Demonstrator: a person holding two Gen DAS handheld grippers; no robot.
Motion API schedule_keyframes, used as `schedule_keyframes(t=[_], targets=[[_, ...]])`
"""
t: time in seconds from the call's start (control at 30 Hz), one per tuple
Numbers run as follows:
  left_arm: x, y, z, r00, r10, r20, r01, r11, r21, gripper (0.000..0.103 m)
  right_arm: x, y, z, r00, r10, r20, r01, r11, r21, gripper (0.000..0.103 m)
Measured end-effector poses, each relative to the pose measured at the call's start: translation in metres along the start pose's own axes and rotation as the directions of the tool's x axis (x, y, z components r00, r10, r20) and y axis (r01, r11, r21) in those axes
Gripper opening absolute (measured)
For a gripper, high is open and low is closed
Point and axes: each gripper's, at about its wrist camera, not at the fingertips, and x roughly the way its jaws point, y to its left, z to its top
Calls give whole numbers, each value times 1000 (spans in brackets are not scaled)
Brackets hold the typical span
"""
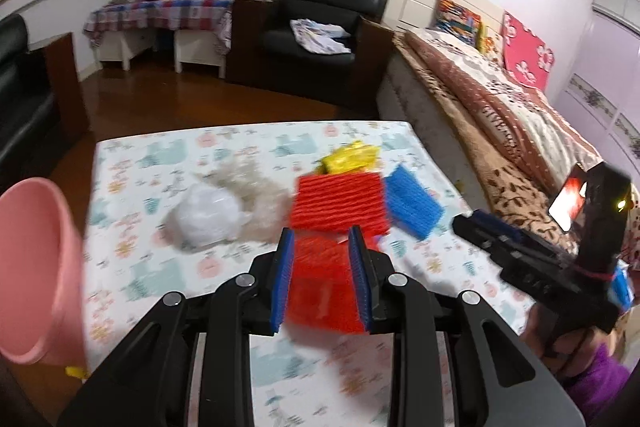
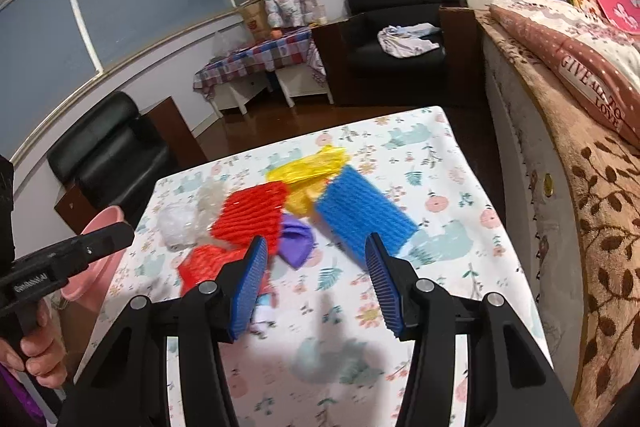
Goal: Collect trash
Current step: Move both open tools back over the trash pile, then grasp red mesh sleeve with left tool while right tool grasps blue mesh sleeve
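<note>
Left wrist view: the left claw point(image 1: 322, 267) pinches a red foam net point(image 1: 324, 291) between its blue pads, the net filling the gap above the patterned surface point(image 1: 132, 267). Just beyond the claw lies a second red net point(image 1: 340, 201), flat on the surface. Left of that sits a crumpled clear plastic wad point(image 1: 208, 215); right of it a blue foam net point(image 1: 414, 201); behind it a yellow wrapper point(image 1: 350, 157). A pink bin point(image 1: 36, 267) stands at the claw's near left, its rim at the surface edge. The far edge of the surface gives onto open wooden floor point(image 1: 180, 99); on the right side a bed point(image 1: 500, 131) runs close alongside.

Right wrist view: the right claw point(image 2: 318, 281) is spread wide with nothing between its pads, hovering over bare surface. Ahead and left of it lie the red nets; straight ahead a purple scrap point(image 2: 298, 241); ahead and right the blue net. The surface to the claw's right is uncluttered up to its edge, with only a narrow gap to the bed.
</note>
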Motion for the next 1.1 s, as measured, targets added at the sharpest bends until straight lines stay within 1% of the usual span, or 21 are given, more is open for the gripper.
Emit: schedule_keyframes(t=[0.13, 0.17, 0.2, 0.23, 0.33, 0.43, 0.5, 0.57, 0.67, 0.8, 0.9, 0.97, 1.03, 1.07, 1.1], targets=[[21, -26, 12, 1000, -18, -23, 19, 999, 39, 28, 10, -14, 4, 1000, -3, -7, 3, 1000, 10, 51], [27, -31, 14, 999, -19, -30, 21, 999, 48, 35, 13, -16, 4, 1000, -3, -11, 3, 1000, 7, 51], [35, -39, 17, 999, -20, -39, 22, 998, 56, 45, 16, -18, 6, 1000, -1, -16, 1, 1000, 3, 51], [40, -43, 19, 999, -19, -44, 21, 998, 58, 47, 20, -19, 7, 1000, 2, -21, -2, 1000, -5, 51], [60, -57, 23, 998, 10, -60, -6, 997, 75, 47, 31, -19, 12, 1000, -1, -31, -1, 999, -39, 51], [80, -62, 25, 994, 61, -90, -54, 995, 83, 47, 43, -19, 16, 999, -20, -42, 16, 997, -78, 51], [95, -62, 24, 988, 103, -113, -94, 992, 78, 47, 52, -23, 17, 998, -37, -54, 32, 996, -84, 51], [105, -62, 25, 983, 132, -130, -123, 990, 75, 47, 62, -30, 19, 997, -42, -66, 38, 997, -65, 51], [116, -61, 22, 972, 180, -154, -170, 982, 80, 47, 72, -42, 19, 996, -15, -90, 13, 1000, -26, 51], [126, -54, 16, 950, 256, -177, -249, 967, 60, 47, 84, -47, 15, 992, 2, -124, -7, 999, -39, 51], [122, -45, 14, 947, 271, -174, -271, 962, 21, 47, 87, -48, 13, 990, 33, -140, -40, 998, -45, 51], [117, -41, 13, 947, 277, -163, -281, 960, -3, 47, 86, -46, 12, 989, 40, -141, -48, 998, -52, 47], [112, -38, 12, 947, 282, -152, -288, 958, -19, 44, 88, -45, 10, 987, 37, -155, -47, 997, -57, 35], [110, -36, 11, 947, 284, -150, -290, 957, -17, 36, 89, -45, 9, 986, 37, -163, -46, 997, -56, 31], [108, -35, 10, 947, 285, -150, -291, 957, -15, 30, 89, -45, 8, 985, 37, -170, -47, 997, -53, 25]])
